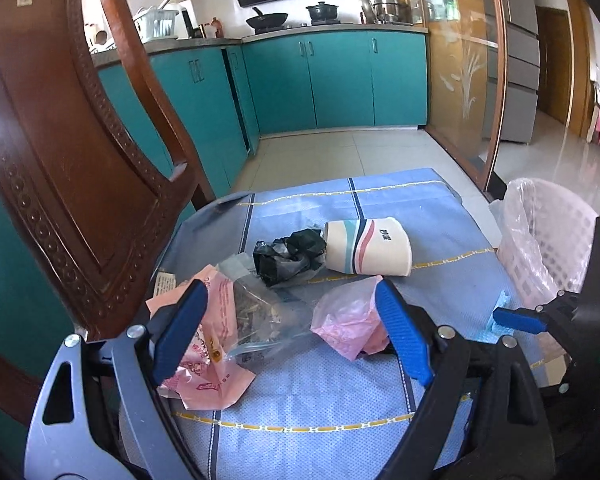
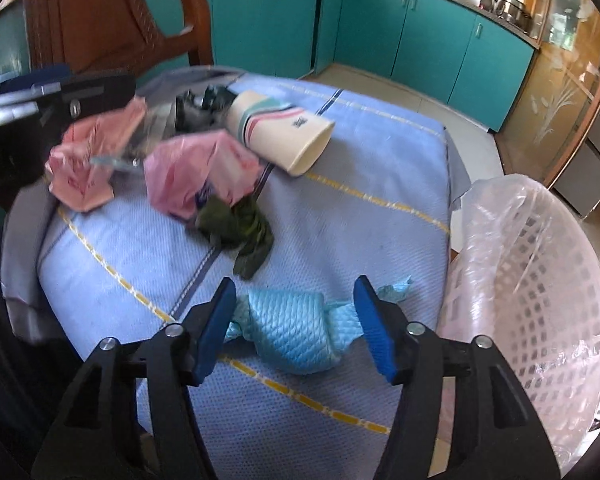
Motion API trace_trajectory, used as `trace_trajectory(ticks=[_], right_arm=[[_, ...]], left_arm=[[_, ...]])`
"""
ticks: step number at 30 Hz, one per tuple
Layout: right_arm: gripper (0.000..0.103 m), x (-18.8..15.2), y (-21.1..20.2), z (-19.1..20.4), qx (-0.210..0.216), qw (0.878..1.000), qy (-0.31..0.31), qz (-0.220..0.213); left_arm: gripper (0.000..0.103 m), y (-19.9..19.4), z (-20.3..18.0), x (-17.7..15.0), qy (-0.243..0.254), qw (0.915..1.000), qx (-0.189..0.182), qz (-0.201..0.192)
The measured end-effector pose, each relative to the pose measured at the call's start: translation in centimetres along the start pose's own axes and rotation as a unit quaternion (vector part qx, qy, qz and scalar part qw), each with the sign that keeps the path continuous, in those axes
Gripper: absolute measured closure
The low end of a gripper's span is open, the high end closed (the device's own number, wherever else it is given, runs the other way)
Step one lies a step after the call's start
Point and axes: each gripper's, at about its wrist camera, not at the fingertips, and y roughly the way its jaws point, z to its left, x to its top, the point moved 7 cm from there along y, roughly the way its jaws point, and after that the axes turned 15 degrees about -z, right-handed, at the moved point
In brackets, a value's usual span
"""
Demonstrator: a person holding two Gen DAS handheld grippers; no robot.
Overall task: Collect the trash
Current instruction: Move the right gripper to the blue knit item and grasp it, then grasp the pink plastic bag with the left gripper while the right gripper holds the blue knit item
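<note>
Trash lies on a table under a blue cloth point(image 1: 300, 400). There is a paper cup point(image 1: 366, 246) on its side, a black crumpled bag point(image 1: 288, 256), a clear bag of scraps point(image 1: 256, 312), a pink printed wrapper point(image 1: 212, 344) and a crumpled pink bag point(image 1: 348, 320). My left gripper point(image 1: 290, 286) hangs open over the pile, pads astride the clear bag and touching nothing. My right gripper point(image 2: 296, 285) is open low over a light blue quilted wrapper point(image 2: 292, 328), which lies on the cloth between its fingers. A dark green wrapper point(image 2: 240, 236) sits just beyond.
A pink lattice basket point(image 2: 540, 280) lined with clear plastic stands at the table's right edge, close to my right gripper. A carved wooden chair point(image 1: 80, 160) backs the table on the left. Teal kitchen cabinets point(image 1: 340, 80) and tiled floor lie beyond.
</note>
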Motion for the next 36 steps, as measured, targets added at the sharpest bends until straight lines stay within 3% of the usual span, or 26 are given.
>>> trace_trajectory(ticks=[9,11,14,26,28,36], right_arm=[[0.036,-0.9,0.5,0.7,-0.01,0.999,-0.029,0.012],[0.049,-0.9,0.4,0.7,-0.004,1.0,-0.027,0.012],[0.059,-0.9,0.2,0.7,0.002,1.0,-0.021,0.01],[0.06,-0.7,-0.3,-0.6,0.005,1.0,0.013,0.005],[0.06,-0.7,-0.3,-0.6,0.005,1.0,0.013,0.004],[0.061,-0.5,-0.7,-0.6,0.006,1.0,0.013,-0.002]], left_arm=[[0.017,-0.2,-0.9,-0.4,0.016,0.9999,-0.003,0.005],[0.016,-0.1,-1.2,-0.5,0.019,0.9998,-0.006,0.009],[0.016,0.4,-1.8,-1.1,0.019,0.9995,-0.015,0.022],[0.017,4.7,-5.1,-4.4,0.005,0.9934,-0.062,0.096],[0.029,5.6,-5.6,-5.0,0.004,0.9919,-0.067,0.108],[0.045,5.8,-4.8,-5.2,-0.013,0.9919,-0.071,0.105]])
